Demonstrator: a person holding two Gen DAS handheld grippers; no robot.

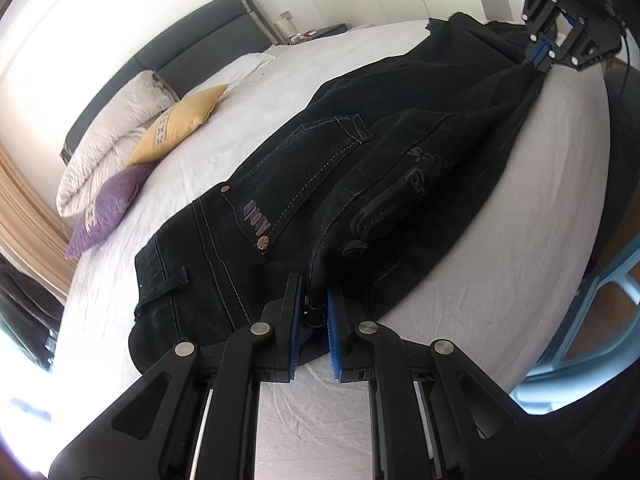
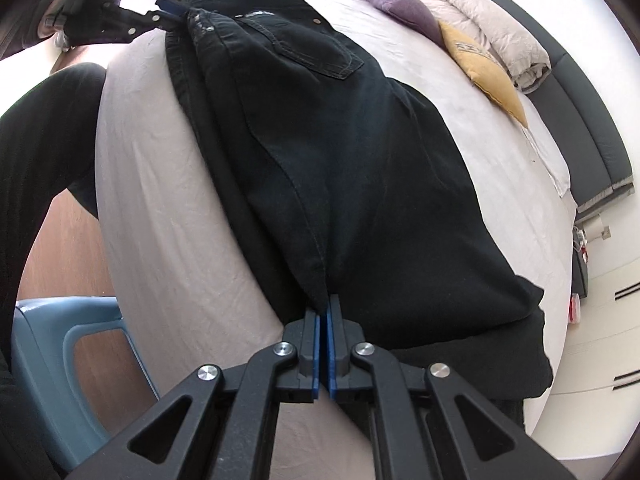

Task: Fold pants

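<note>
Blue rubber pads of the left gripper are pressed on the waistband end of the black denim pants, pinching the bunched cloth by the fly, where a small metal button shows between the pads. The right gripper has its jaws almost together, nipping a fold of dark cloth at the leg end of the same pants. Each tool also shows small in the other's view, gripping the far end of the garment: the right one at the top right, the left one at the top left.

The pants lie folded lengthwise along the near edge of the bed, on a pale grey sheet, with a stitched back pocket facing up. Toward the dark padded headboard rest a purple cushion, a mustard-yellow cushion and a rolled cream quilt. A light blue plastic chair stands on the wooden floor just beside the bed's near edge.
</note>
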